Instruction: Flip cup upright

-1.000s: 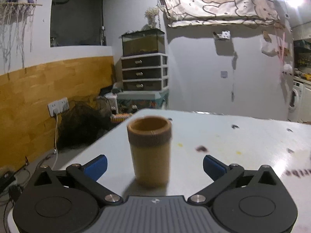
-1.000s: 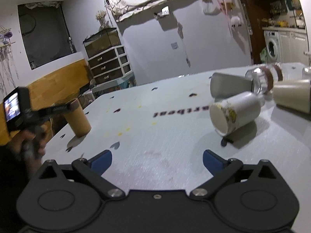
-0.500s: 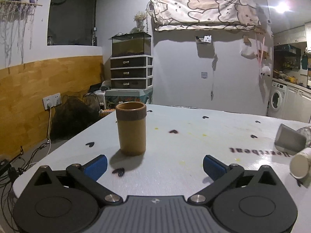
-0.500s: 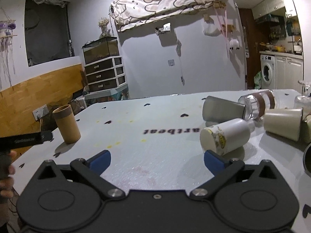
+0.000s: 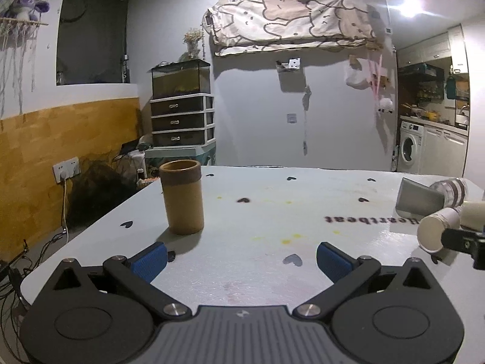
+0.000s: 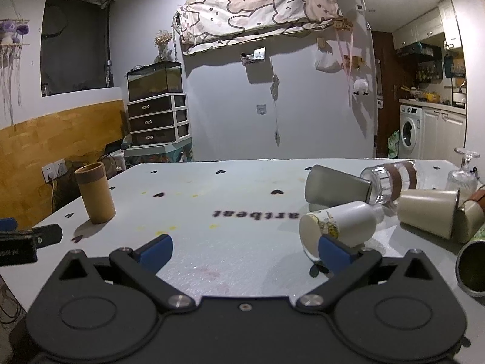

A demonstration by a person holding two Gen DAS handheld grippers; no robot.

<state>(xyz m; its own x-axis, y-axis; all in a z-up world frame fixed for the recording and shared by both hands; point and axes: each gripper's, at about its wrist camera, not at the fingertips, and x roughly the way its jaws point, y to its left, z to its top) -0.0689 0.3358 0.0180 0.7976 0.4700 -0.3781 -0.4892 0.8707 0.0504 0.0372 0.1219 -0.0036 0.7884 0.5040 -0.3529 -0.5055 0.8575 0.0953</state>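
the brown cup (image 5: 182, 196) was seen standing upright on the surface (image 5: 272, 212), mouth up, near the left edge and well apart from everything else; by the look of it, that cup had already been dealt with. the left hand-held gripper (image 5: 241, 257) was held low over the surface with its blue pads spread wide and nothing between them, the brown cup lying ahead and to its left, not touched.

the right hand-held gripper (image 6: 244, 250) was likewise spread wide and empty. its right pad was seen just in front of the open mouth of a white cup (image 6: 339, 227) that lay on its side, printed with a small yellow figure. whether pad and rim were touching could not be told. this cup was judged to be the next one to be turned upright, since it lay nearest and its mouth was turned toward the gripper.

behind it a cluster of other vessels was left tipped over: a grey metal cup (image 6: 336, 186), a clear glass jar with a brown band (image 6: 391, 180), a cream cup (image 6: 427, 210), and a green can (image 6: 474, 268) at the right edge. a stemmed glass (image 6: 462, 174) was stood upside down at the back. because these were crowded together and partly touching, a careless lift of the white cup was judged likely to set the neighbours rolling.
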